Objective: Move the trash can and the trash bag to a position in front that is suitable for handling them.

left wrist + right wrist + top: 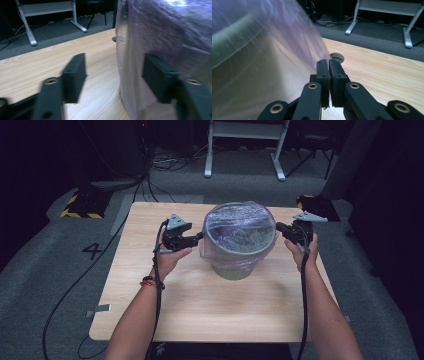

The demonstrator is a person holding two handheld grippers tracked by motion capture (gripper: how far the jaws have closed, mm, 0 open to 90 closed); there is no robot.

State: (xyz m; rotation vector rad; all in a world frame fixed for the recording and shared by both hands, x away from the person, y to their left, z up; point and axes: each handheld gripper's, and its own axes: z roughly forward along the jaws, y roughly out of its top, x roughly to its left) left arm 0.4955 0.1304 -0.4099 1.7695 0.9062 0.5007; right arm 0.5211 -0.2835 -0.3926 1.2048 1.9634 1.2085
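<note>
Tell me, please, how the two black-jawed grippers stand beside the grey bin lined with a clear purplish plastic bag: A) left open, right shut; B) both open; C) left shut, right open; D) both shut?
A: in the left gripper view the left gripper has its jaws spread apart beside the plastic bag, while the right gripper has its jaws pressed together at the bin.

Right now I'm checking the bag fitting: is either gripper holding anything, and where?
Right gripper is shut at the plastic bag beside the bin's rim; film between its pads cannot be told. Left gripper is open, holding nothing.
</note>
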